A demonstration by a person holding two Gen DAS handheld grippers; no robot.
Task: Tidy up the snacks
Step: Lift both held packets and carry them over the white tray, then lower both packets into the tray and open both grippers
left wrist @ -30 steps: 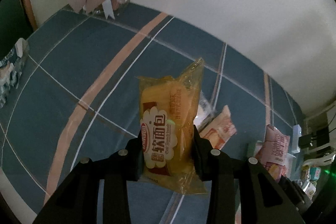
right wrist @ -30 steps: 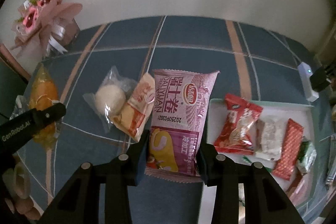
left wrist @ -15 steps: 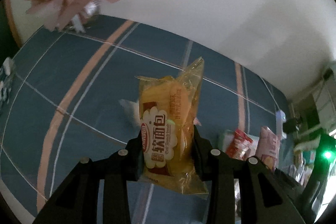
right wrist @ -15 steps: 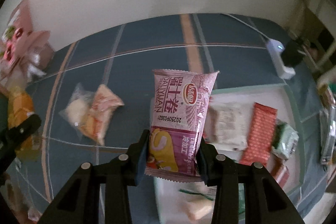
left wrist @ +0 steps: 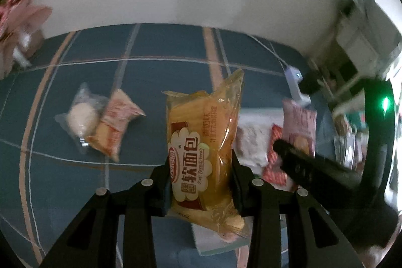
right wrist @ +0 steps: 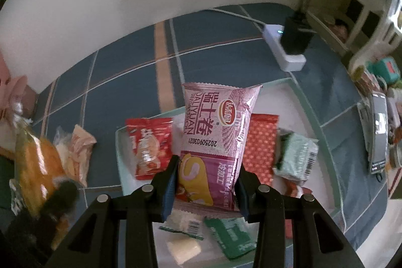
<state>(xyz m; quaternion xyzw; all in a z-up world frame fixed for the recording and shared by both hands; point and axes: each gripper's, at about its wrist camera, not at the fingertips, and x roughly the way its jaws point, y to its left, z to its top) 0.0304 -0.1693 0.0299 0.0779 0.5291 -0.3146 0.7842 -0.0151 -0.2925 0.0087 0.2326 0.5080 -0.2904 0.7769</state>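
My left gripper [left wrist: 201,182] is shut on a yellow soft-bread packet [left wrist: 203,150], held upright above the blue checked cloth. My right gripper [right wrist: 207,180] is shut on a pink swiss-roll packet [right wrist: 213,142] and hangs over the white tray [right wrist: 301,102]. In the tray lie a red snack packet [right wrist: 148,145], a red dotted bar [right wrist: 261,145], a pale green packet [right wrist: 296,157] and several more. The left wrist view shows the right gripper [left wrist: 296,155] with its pink packet [left wrist: 299,122] at the right. The right wrist view shows the yellow packet [right wrist: 35,172] at the far left.
A clear-wrapped white bun [left wrist: 80,117] and an orange-pink snack packet [left wrist: 115,122] lie on the cloth left of the tray. A white power strip [right wrist: 284,47] with a black plug sits at the back right. A pink bouquet [left wrist: 17,24] stands at the far left, clutter at the right edge.
Both grippers have swung to the right with their packets. The tray has slid under the right gripper, and the bun and orange packet now show left of the left gripper.
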